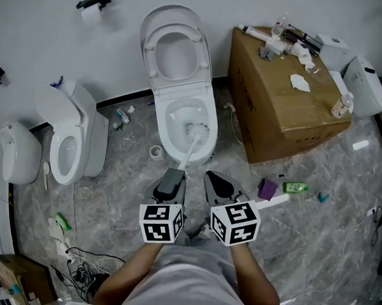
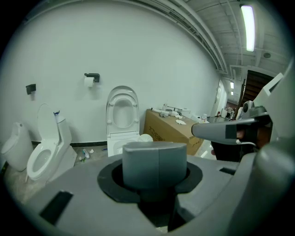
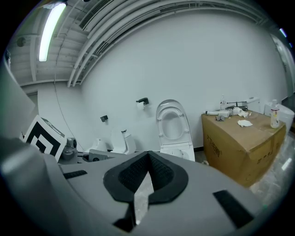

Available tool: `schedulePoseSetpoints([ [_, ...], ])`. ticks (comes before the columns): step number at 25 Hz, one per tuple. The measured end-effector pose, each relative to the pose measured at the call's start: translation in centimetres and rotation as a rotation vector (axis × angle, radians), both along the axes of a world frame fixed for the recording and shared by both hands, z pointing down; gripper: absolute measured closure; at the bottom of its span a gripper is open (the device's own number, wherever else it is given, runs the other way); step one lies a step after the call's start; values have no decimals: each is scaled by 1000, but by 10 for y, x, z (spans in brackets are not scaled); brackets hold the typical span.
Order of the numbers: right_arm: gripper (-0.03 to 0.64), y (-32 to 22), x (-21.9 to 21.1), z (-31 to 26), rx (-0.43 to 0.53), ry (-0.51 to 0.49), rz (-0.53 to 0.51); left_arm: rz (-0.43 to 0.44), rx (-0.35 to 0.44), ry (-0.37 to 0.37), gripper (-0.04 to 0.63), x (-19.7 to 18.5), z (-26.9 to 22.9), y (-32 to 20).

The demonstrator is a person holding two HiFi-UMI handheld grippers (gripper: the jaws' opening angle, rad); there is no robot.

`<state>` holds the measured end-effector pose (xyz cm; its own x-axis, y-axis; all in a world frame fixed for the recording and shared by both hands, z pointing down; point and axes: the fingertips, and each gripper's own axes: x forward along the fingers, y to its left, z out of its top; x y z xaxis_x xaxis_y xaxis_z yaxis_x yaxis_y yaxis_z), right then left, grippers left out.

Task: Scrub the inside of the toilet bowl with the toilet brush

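My left gripper (image 1: 171, 181) clamps its jaws on the toilet brush's (image 1: 195, 132) grey handle. My right gripper (image 1: 219, 183), just beside it, has its jaws closed on nothing. Beyond, the brush head sits inside the open toilet bowl (image 1: 160, 123) at the floor's far edge.

Grey marbled floor (image 1: 315, 248), open toilet (image 1: 179, 131), side toilet (image 1: 71, 143), cardboard box (image 1: 279, 106), green bottle (image 1: 296, 187), cables (image 1: 85, 268)
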<state>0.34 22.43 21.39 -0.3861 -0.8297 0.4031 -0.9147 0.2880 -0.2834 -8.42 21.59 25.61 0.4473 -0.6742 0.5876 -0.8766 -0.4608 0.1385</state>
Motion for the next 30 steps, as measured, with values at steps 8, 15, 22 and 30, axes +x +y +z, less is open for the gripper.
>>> schedulePoseSetpoints([
  [8, 620, -33, 0, 26, -49, 0, -15, -13, -52, -23, 437, -3, 30, -28],
  [15, 620, -86, -2, 55, -106, 16, -17, -4, -122, -32, 437, -5, 71, -79],
  [22, 620, -165, -5, 94, -181, 23, -12, 36, -228, -65, 437, -6, 125, -147],
  [30, 620, -243, -4, 142, -284, 44, 15, 110, -343, -84, 437, 1, 194, -210],
])
